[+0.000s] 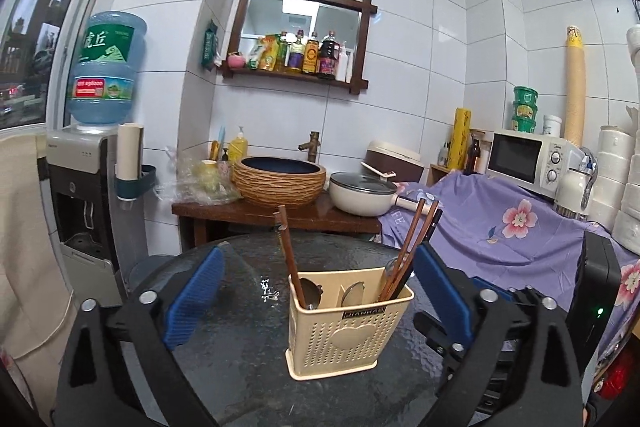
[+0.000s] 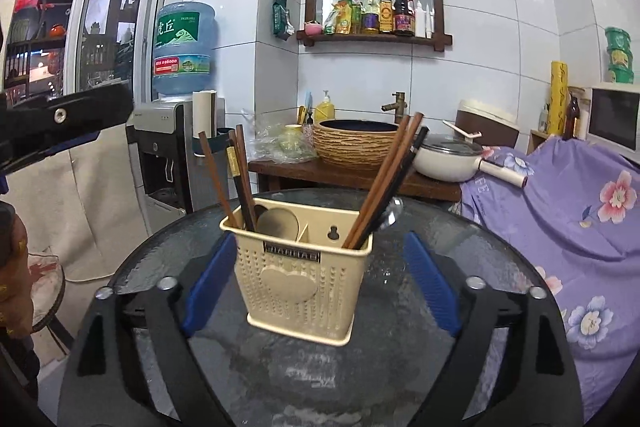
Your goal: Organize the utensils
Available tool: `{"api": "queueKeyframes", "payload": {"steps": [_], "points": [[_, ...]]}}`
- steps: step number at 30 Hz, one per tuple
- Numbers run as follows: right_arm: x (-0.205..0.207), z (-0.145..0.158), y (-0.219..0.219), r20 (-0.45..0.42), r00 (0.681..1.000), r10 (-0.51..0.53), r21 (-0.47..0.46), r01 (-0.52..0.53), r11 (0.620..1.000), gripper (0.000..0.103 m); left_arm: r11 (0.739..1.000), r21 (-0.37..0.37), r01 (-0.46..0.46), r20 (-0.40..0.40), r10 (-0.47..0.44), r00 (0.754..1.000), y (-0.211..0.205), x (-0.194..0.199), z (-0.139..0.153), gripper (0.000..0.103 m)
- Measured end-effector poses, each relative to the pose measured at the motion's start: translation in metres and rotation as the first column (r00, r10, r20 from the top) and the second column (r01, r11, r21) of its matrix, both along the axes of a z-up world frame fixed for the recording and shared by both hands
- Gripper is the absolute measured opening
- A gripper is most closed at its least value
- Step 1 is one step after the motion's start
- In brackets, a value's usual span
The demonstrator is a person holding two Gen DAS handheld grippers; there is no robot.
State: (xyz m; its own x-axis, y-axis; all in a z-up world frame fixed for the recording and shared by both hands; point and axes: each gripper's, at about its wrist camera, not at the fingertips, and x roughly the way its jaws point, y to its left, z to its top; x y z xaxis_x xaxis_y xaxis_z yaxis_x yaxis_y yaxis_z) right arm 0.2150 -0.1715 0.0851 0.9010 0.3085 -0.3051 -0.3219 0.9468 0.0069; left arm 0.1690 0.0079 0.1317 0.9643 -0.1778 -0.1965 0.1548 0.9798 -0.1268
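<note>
A: Left wrist view. What occupies the foreground?
B: The left gripper (image 1: 316, 291), its blue pads spread wide with nothing pinched. The cream utensil holder (image 1: 348, 331) stands upright on the round glass table (image 1: 240, 355), nearer the right-hand pad than the left, and appears clear of both.

A: Contents of the holder?
B: One brown chopstick (image 1: 289, 255) leans left in the left compartment beside a metal spoon (image 1: 312, 293). A second spoon (image 1: 354, 291) sits in the middle. A bundle of brown and black chopsticks (image 1: 408, 251) leans right in the right compartment.

A: Background?
B: A woven-pattern basin (image 1: 280, 181) and a lidded pot (image 1: 364, 193) on a wooden counter, a water dispenser (image 1: 86, 187) at left, a microwave (image 1: 528, 157) above a purple floral cloth (image 1: 500, 227) at right.

A: Right wrist view?
B: The right gripper (image 2: 320, 275) is likewise spread, empty. The holder (image 2: 304, 267) stands between the pads; the left pad (image 2: 210, 287) lies just beside its wall, though contact cannot be determined, and the right pad is apart. Chopsticks (image 2: 236, 175) lean left in one end compartment, with a pale rounded utensil, possibly a spoon, beside them; others (image 2: 384, 183) lean right at the opposite end. Part of the other gripper's black body (image 2: 60, 123) enters at the left edge.
</note>
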Motion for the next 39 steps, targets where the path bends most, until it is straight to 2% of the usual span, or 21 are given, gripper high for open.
{"api": "queueKeyframes", "payload": {"steps": [5,9,12,17,20,25,39], "points": [[-0.034,-0.01,-0.01,0.007,1.0,-0.012,-0.002,0.012,1.0,0.097,0.999,0.008,-0.042,-0.017,0.042,0.999,0.009,-0.019,-0.019,0.097],[-0.061,-0.027,-0.02,-0.003,1.0,-0.022,-0.006,0.022,1.0,0.097,0.996,-0.009,-0.091,-0.069,0.09,0.994,0.019,-0.03,-0.044,0.097],[-0.077,-0.041,-0.028,-0.017,0.999,-0.04,-0.007,0.04,0.999,0.097,0.992,0.004,-0.123,-0.112,0.123,0.986,0.024,-0.038,-0.062,0.097],[-0.104,-0.062,-0.033,-0.035,0.997,-0.066,-0.039,0.064,0.997,0.097,0.994,0.038,-0.104,-0.175,0.109,0.978,0.026,-0.055,-0.088,0.097],[-0.123,-0.069,-0.036,-0.045,0.997,-0.066,-0.029,0.065,0.997,0.097,0.992,0.056,-0.117,-0.176,0.125,0.976,0.026,-0.071,-0.1,0.097],[-0.151,-0.071,-0.041,-0.047,0.997,-0.069,-0.019,0.068,0.998,0.097,0.991,0.054,-0.121,-0.132,0.127,0.983,0.026,-0.102,-0.109,0.097],[-0.209,-0.06,-0.036,-0.002,1.0,-0.021,-0.023,0.02,1.0,0.097,0.987,0.072,-0.144,-0.134,0.152,0.979,0.022,-0.152,-0.11,0.097]]}}
